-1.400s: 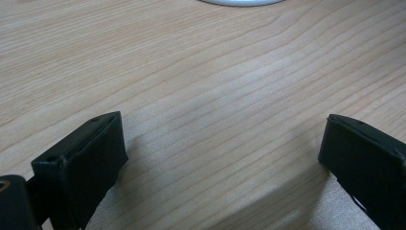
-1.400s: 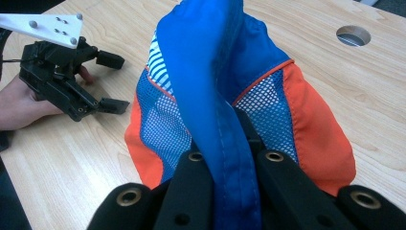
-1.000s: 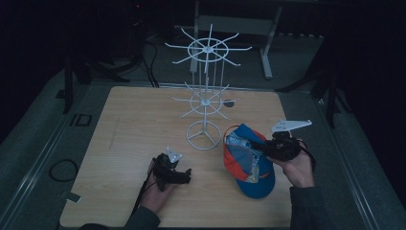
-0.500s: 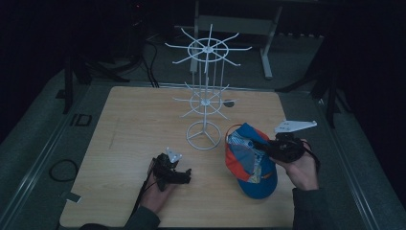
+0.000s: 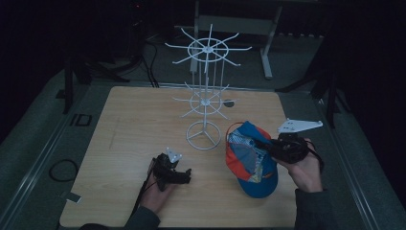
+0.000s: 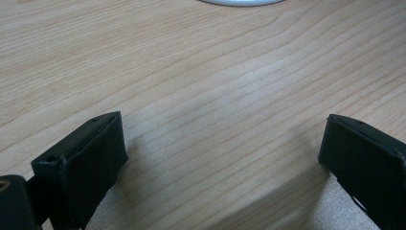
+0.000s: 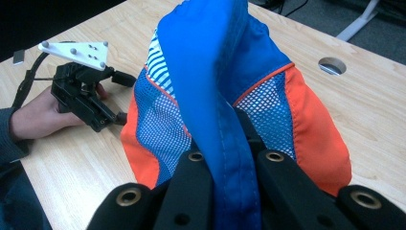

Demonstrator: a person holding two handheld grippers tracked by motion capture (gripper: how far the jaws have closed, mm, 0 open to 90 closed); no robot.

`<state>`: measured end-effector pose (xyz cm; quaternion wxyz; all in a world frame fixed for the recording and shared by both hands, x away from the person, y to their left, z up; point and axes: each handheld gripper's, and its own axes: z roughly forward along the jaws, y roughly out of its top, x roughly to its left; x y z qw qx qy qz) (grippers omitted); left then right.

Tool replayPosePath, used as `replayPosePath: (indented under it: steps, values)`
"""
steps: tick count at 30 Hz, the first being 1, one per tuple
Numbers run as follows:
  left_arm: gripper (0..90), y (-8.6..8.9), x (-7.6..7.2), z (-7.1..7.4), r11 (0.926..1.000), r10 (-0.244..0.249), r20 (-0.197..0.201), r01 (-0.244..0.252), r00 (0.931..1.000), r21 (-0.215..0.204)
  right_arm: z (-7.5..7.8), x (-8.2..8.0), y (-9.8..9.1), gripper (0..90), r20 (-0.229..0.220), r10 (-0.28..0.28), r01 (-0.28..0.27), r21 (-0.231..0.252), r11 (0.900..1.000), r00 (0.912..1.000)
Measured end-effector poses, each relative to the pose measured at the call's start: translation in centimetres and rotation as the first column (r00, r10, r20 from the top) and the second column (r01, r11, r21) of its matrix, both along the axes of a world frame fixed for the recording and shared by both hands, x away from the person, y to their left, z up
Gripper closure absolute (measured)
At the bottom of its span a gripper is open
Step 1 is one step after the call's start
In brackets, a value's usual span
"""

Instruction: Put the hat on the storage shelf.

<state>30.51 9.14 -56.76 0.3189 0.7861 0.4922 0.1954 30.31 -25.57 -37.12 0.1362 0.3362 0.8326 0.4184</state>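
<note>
High view: the right gripper point(image 5: 268, 147) holds a blue and orange cap point(image 5: 249, 160) at the right side of the wooden table point(image 5: 129, 124), just beside the round base of a white wire rack point(image 5: 205, 103). The cap lies with its hollow side turned up, nothing showing inside it. The left gripper point(image 5: 184, 176) rests on the table nearer the person, well apart from the cap.

Left gripper view: its jaws stand wide apart over bare wood, nothing between them.

Right gripper view: both jaws are pressed together on a blue fold of the cap point(image 7: 225, 81), mesh panels on either side; the other gripper point(image 7: 84, 93) lies farther off.
</note>
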Motion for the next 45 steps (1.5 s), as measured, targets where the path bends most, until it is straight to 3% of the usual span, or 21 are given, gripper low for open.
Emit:
replayPosePath:
  steps: [30,45]
  values:
    - [2.6,0.0,0.0,0.0,1.0,0.0,0.0,0.0,1.0,0.0,2.0,-1.1,-0.3,88.3,0.063,0.004,-0.005,0.023,0.9997,0.998]
    - [2.6,0.0,0.0,0.0,1.0,0.0,0.0,0.0,1.0,0.0,3.2,-0.9,-0.4,88.4,0.125,-0.005,-0.005,0.077,0.997,0.9922]
